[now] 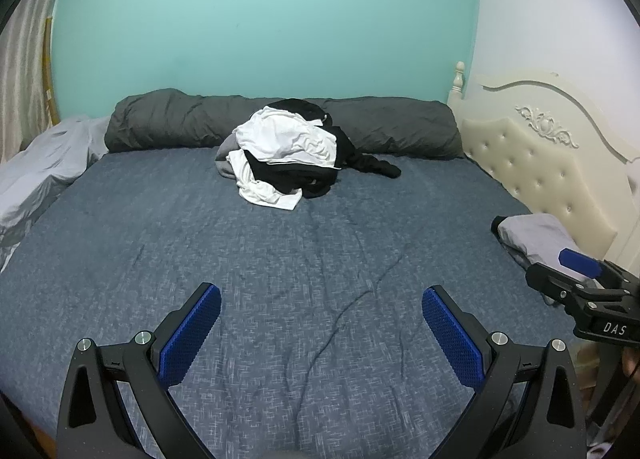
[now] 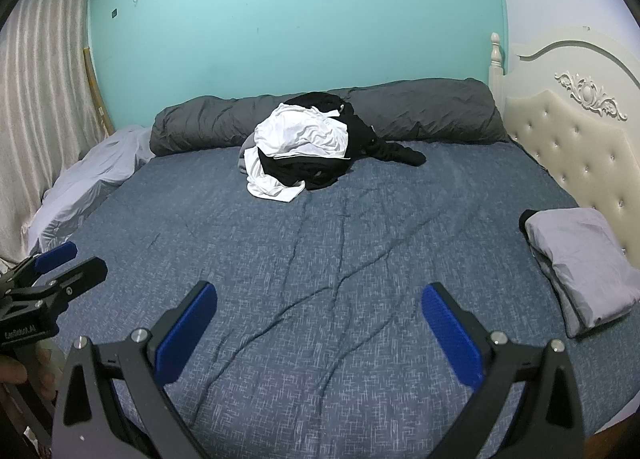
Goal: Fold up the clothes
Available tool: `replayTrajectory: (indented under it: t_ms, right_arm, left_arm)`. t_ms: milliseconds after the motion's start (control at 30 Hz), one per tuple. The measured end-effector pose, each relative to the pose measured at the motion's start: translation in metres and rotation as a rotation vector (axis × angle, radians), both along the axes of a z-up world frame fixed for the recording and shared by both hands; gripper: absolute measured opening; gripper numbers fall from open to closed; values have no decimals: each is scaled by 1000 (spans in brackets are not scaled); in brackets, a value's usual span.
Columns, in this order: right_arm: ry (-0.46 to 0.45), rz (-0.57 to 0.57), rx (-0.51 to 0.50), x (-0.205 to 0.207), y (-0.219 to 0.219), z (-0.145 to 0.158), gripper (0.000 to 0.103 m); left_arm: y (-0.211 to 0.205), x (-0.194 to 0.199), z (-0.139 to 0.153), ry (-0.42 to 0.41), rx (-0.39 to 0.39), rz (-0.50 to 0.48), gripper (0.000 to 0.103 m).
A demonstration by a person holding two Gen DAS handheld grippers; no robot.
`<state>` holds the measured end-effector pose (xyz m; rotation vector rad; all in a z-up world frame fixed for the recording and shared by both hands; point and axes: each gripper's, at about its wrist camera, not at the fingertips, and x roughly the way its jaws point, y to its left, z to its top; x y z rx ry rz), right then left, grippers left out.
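I'm at the start: both hand-held grippers, left [image 1: 321, 295] and right [image 2: 319, 293], released and empty; next, reach ahead to the clothes pile [image 1: 286, 155] on the bed [image 1: 280, 279].

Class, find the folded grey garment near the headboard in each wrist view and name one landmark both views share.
Left wrist view: folded grey garment at the right edge, partly behind the right gripper.
Right wrist view: same garment at right, fully visible beside the headboard.
Shared landmark: pile of black and white clothes.
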<state>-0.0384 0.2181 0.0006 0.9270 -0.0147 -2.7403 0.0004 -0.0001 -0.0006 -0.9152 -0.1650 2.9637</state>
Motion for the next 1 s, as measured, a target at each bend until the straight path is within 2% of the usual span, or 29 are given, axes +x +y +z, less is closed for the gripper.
replayTrajectory:
  t_ms: [500,1000]
  right_arm:
    - [-4,4,-6,-1,1,1,103]
    - [-2,0,-2,0,-1,-1,103]
  left_arm:
    - [-2,3,-5,10,4,-4,103]
    - [-2,1,2,-2,2,-1,103]
